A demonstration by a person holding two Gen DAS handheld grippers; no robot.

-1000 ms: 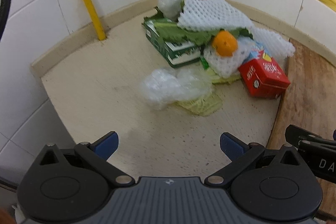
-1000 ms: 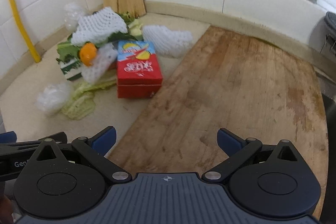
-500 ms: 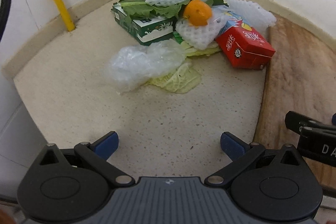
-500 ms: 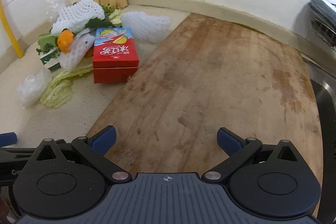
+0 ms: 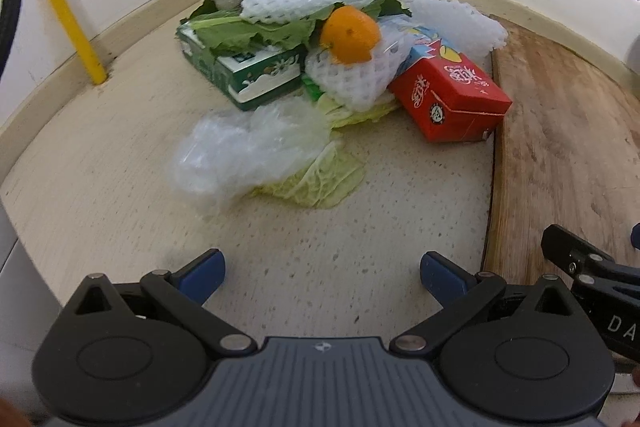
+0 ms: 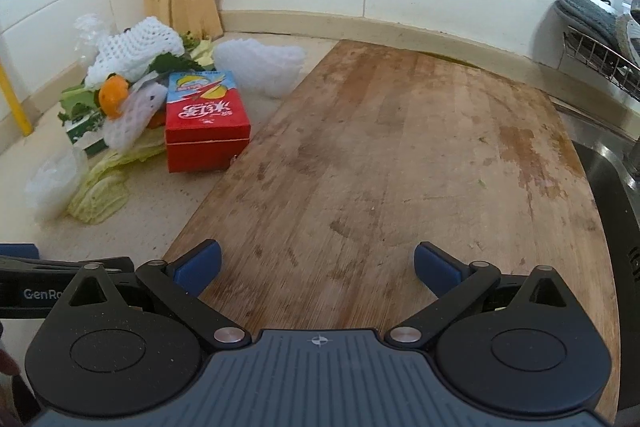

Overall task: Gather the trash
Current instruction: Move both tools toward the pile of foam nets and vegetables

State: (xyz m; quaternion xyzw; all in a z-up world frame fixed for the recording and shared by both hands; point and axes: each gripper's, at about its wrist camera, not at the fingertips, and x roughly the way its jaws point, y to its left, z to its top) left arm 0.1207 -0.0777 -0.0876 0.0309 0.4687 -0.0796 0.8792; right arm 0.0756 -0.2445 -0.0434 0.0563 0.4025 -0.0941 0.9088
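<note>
Speckled countertop [image 5: 132, 131] fills the left wrist view, with a worn wooden cutting board [image 6: 400, 163] along its right. Trash is heaped at upper centre — a crumpled plastic bag [image 5: 248, 151] on a cabbage leaf [image 5: 316, 183] nearest, a green carton [image 5: 244, 75] and red carton [image 5: 448, 95] behind. The left gripper [image 5: 320, 271] is held wide and empty, the bag straight ahead of it. The right gripper [image 6: 316, 263] — also spread, empty — is seen over the board, farther off.
</note>
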